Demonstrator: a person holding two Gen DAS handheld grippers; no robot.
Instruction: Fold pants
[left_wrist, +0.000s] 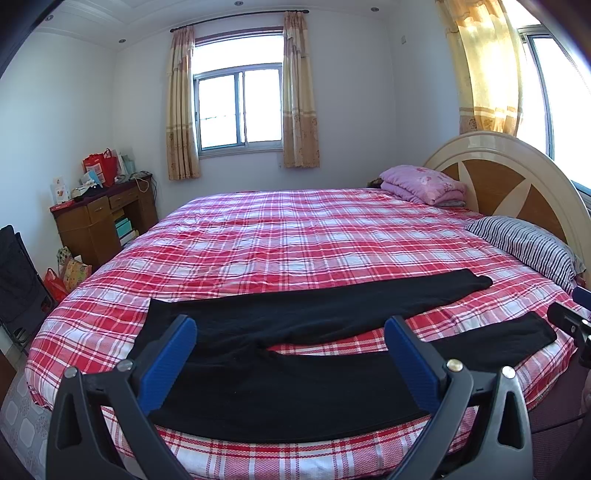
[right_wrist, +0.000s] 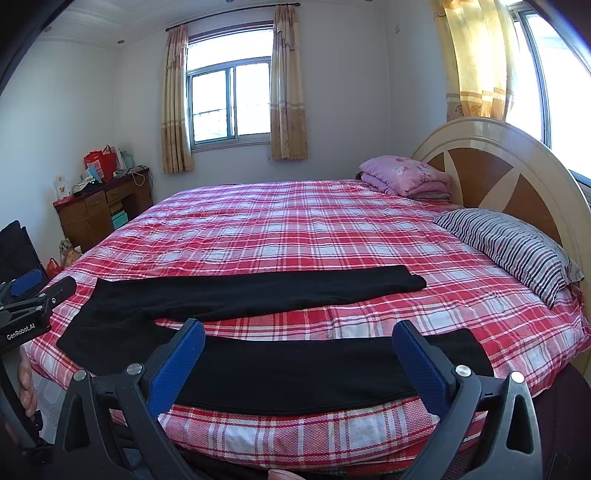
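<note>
Black pants (left_wrist: 295, 354) lie spread flat on the red plaid bedspread (left_wrist: 295, 236), filling the lower half of both frames: waist twd the left, two legs running out to the right & splayed apart w/ a strip of plaid showing between them. Near leg lies along the bed's front edge, far leg angles up twd the right. Left gripper (left_wrist: 290, 328) sits at bottom centre of its view, jaws spread wide & holding nothing, blue pads (left_wrist: 166, 365) framing the crotch area; it seems to hover just above the cloth, tho contact is hard to judge thru the fisheye. Right gripper (right_wrist: 298, 332) at bottom centre of its view, jaws likewise released & empty, framing the near leg. Each gripper shows at the other frame's edge: left one at mid-left of the right view, w/ a hand (right_wrist: 26, 384) below it. Striped pillow (right_wrist: 513, 247) at right by the headboard (right_wrist: 498, 170), pink folded blanket (right_wrist: 406, 175) upper right, wooden desk (left_wrist: 103, 218) at left, window (left_wrist: 238, 107) top centre
</note>
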